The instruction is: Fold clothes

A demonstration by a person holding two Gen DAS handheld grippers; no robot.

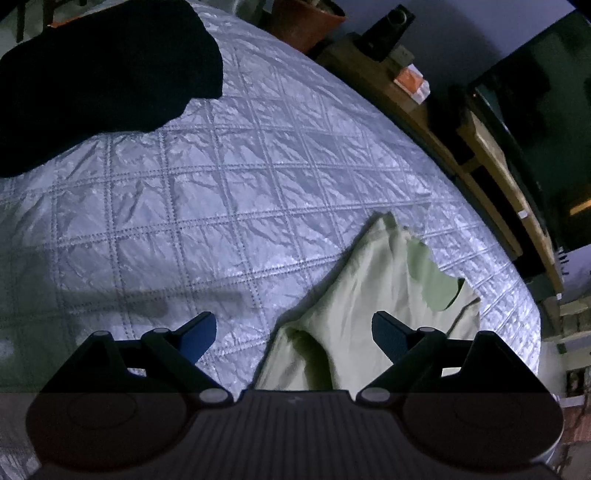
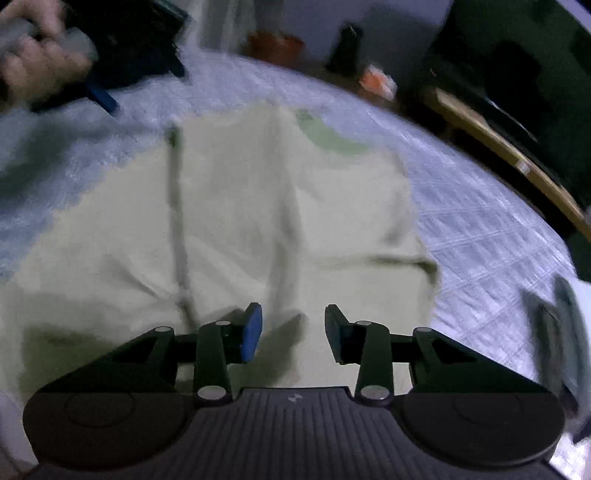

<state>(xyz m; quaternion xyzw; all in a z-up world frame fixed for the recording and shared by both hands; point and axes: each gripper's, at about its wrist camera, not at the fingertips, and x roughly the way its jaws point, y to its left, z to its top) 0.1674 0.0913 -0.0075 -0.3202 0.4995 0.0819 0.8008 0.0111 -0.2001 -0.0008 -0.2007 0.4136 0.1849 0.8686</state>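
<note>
A pale green garment point(image 2: 229, 221) lies spread on the quilted bed cover point(image 2: 480, 229). Its upper edge and collar part show in the left wrist view point(image 1: 369, 288). My left gripper point(image 1: 293, 332) is open and empty, held above the garment's left edge. It also shows in the right wrist view point(image 2: 140, 85) at the top left, in a hand. My right gripper point(image 2: 291, 332) is open and empty just above the garment's lower middle. The right view is blurred.
A black garment point(image 1: 99, 81) lies on the bed cover point(image 1: 221, 184) at the far left. A wooden shelf point(image 1: 480, 147) with a dark screen point(image 1: 535, 110), a clay pot point(image 1: 303, 18) and an orange box point(image 1: 410, 77) runs along the far bed edge.
</note>
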